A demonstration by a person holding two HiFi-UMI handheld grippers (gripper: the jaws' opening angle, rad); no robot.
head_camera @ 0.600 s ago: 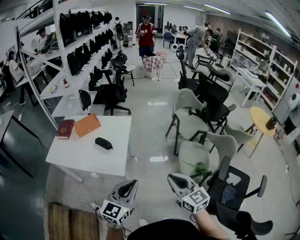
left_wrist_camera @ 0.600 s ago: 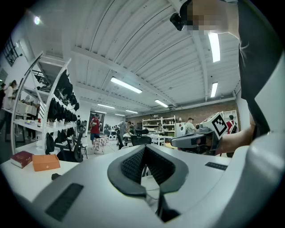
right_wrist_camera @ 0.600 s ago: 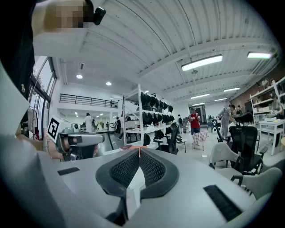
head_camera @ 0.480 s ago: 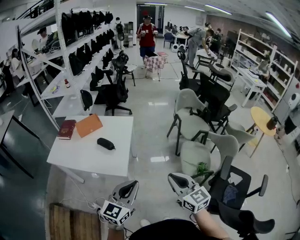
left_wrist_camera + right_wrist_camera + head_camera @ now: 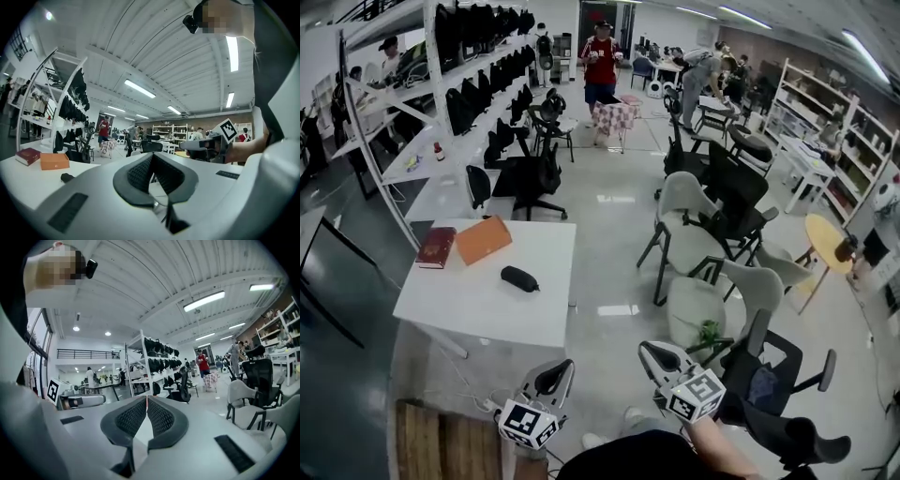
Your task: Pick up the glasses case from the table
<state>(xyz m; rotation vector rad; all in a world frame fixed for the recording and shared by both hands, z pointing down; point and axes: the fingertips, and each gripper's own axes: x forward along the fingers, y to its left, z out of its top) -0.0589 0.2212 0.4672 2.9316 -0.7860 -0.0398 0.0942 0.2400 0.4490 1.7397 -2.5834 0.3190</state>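
My left claw [image 5: 555,373]: jaws together, nothing in them.
My right claw [image 5: 654,356]: jaws together, nothing in them.
Glasses case [image 5: 519,278]: lies on the white counter [image 5: 478,314], well apart from both my claws.

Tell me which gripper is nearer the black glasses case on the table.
Left. The left gripper hangs short of the table's near edge, just right of the glasses case; the right gripper is farther right.
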